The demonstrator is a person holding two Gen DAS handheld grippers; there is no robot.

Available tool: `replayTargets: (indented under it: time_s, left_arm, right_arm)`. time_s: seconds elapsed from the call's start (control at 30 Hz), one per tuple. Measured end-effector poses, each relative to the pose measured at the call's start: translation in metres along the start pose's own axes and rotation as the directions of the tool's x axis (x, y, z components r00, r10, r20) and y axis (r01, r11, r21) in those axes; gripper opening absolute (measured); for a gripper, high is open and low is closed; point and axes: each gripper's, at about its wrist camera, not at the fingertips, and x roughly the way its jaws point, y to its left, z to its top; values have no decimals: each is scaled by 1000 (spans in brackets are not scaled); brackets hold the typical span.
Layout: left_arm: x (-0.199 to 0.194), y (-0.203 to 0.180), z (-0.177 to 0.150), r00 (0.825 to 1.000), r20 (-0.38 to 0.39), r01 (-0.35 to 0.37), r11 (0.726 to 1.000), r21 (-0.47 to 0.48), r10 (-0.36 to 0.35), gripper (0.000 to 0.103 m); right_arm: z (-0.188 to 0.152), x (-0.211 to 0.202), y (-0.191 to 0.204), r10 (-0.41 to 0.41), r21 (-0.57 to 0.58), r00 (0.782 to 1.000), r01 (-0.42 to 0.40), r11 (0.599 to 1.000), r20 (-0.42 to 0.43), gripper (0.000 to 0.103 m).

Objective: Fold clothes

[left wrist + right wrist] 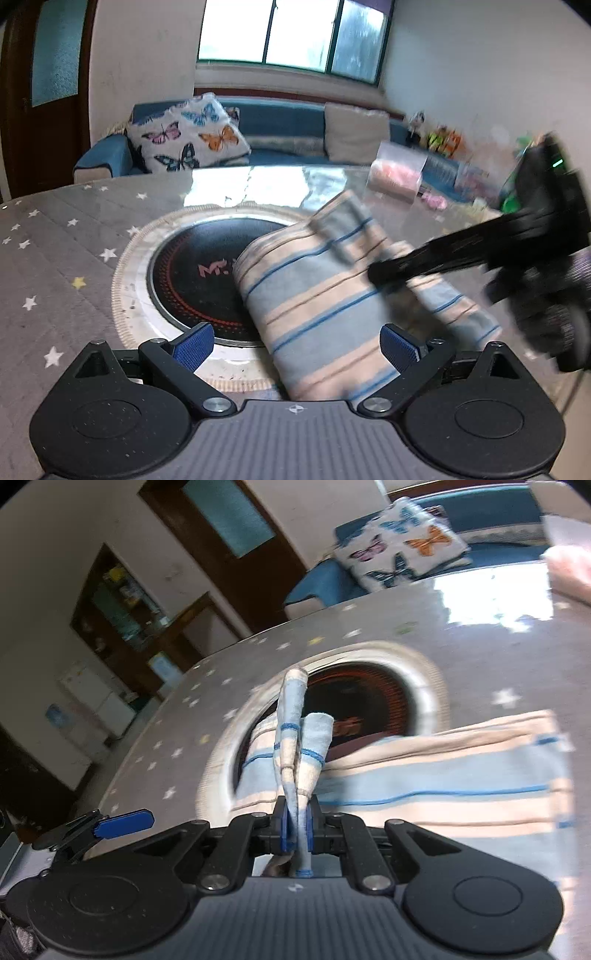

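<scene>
A striped cloth in pale blue and cream lies folded on the table, partly over the round black hob. My left gripper is open, its blue pads on either side of the cloth's near end, not touching. My right gripper is shut on a bunched edge of the striped cloth, which stands up between the pads; the rest lies to the right. The right gripper also shows in the left wrist view over the cloth's right part. A left gripper finger shows at the lower left of the right wrist view.
The table has a grey star-print cover and a round black hob set in its middle. A clear bag with pink contents sits at the far right. A blue sofa with a butterfly cushion stands behind.
</scene>
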Motion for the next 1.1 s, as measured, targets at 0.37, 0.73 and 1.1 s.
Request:
replayTargets:
  time_s: [0.37,0.73,1.1]
  left_arm:
    - [63,-28,10,992,-101,-60,994,87,69,98]
    - [84,-44,17,988,-131,-70,989,128,87,99]
    - [91,-52,16,984,-147,-72,983,166,97,100]
  right_arm:
    - [1,-21,-56,-61,78,998,59,995,26,8]
    - [-1,-50,-99,-115,157,991,104,982,66,8]
    - [-10,-58,-112,-147,183,985,129,975,87,8]
